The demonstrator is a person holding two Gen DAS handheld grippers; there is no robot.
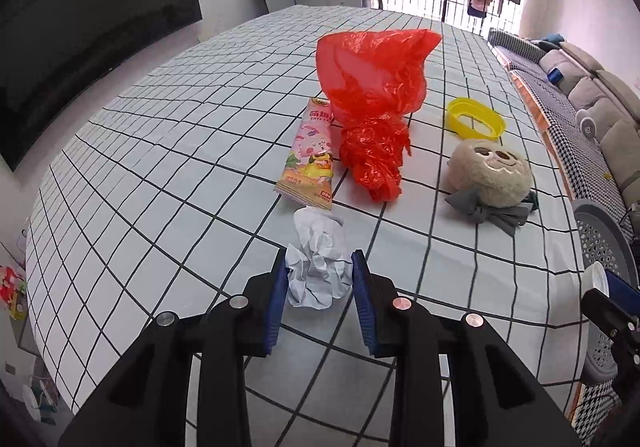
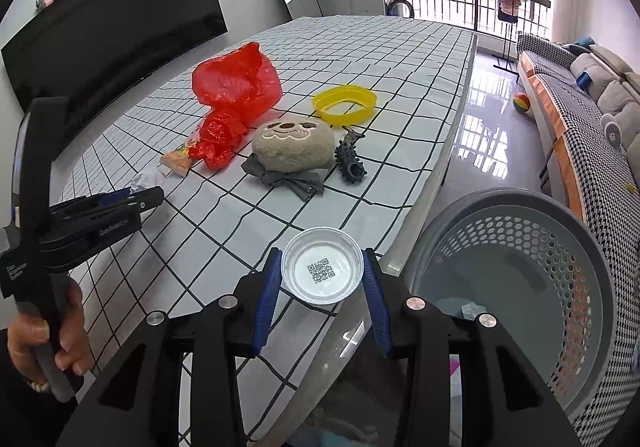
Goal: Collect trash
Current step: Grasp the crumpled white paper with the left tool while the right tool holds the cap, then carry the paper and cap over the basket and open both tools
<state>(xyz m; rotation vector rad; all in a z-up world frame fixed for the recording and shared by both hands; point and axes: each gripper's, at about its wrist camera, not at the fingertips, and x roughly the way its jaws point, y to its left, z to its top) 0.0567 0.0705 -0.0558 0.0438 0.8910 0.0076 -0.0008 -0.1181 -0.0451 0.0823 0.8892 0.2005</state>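
Observation:
My left gripper [image 1: 319, 261] is shut on a crumpled white paper ball [image 1: 318, 259] just above the checked tablecloth [image 1: 160, 167]. Beyond it lie a pink snack wrapper [image 1: 310, 153] and a red plastic bag [image 1: 374, 99]. My right gripper [image 2: 322, 257] is shut on a clear plastic cup [image 2: 320, 271] with a QR code on its bottom, held at the table's right edge beside a grey perforated basket [image 2: 516, 275]. The left gripper [image 2: 132, 199] with the paper ball [image 2: 146, 179] also shows in the right wrist view.
A beige plush toy [image 2: 294, 145] with a grey bow, a yellow ring-shaped lid [image 2: 344, 103] and a black spiky toy [image 2: 350, 161] lie on the table. A piece of trash [image 2: 472, 311] lies in the basket. A sofa [image 2: 580, 107] stands at the right.

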